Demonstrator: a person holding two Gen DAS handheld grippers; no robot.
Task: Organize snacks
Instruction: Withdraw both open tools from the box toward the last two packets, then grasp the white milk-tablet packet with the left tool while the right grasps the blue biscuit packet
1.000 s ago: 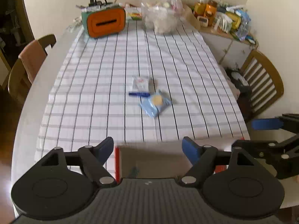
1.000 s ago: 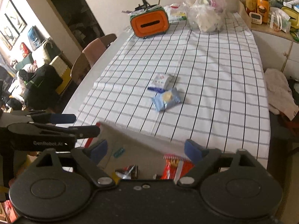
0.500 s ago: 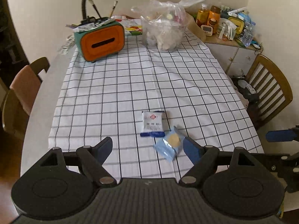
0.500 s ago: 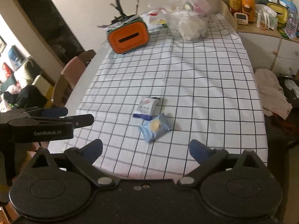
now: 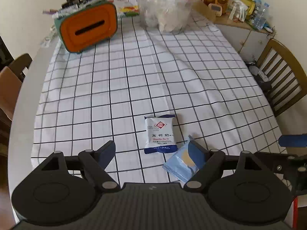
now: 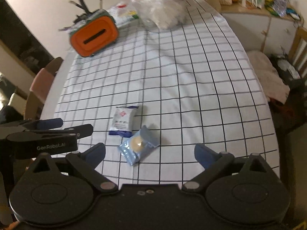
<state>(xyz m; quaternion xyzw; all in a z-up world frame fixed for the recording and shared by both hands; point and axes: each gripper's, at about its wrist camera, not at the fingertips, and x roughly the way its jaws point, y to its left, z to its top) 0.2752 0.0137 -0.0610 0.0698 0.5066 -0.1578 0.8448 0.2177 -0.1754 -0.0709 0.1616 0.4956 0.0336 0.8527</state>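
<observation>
Two snack packets lie on the checked tablecloth [image 5: 153, 80] near its front edge. One is a white packet with a blue bottom band [image 5: 160, 135], also in the right wrist view [image 6: 122, 121]. The other is a light blue packet with a round biscuit picture [image 5: 182, 162], also in the right wrist view [image 6: 138, 145]. My left gripper [image 5: 152, 152] is open and empty, low over the front edge, with its right finger over the blue packet. My right gripper [image 6: 149, 154] is open and empty, just before the blue packet. The left gripper shows in the right wrist view [image 6: 57, 127].
An orange and green box with a slot [image 5: 88, 28] and a clear bag of snacks [image 5: 167, 13] stand at the table's far end. A cluttered cabinet [image 5: 239, 5] is at the back right. Wooden chairs stand at right [image 5: 282, 76] and left [image 5: 13, 76].
Both grippers have moved forward over the table toward the two packets. The cardboard box seen below them a second ago has dropped out of view. Both stay open.
</observation>
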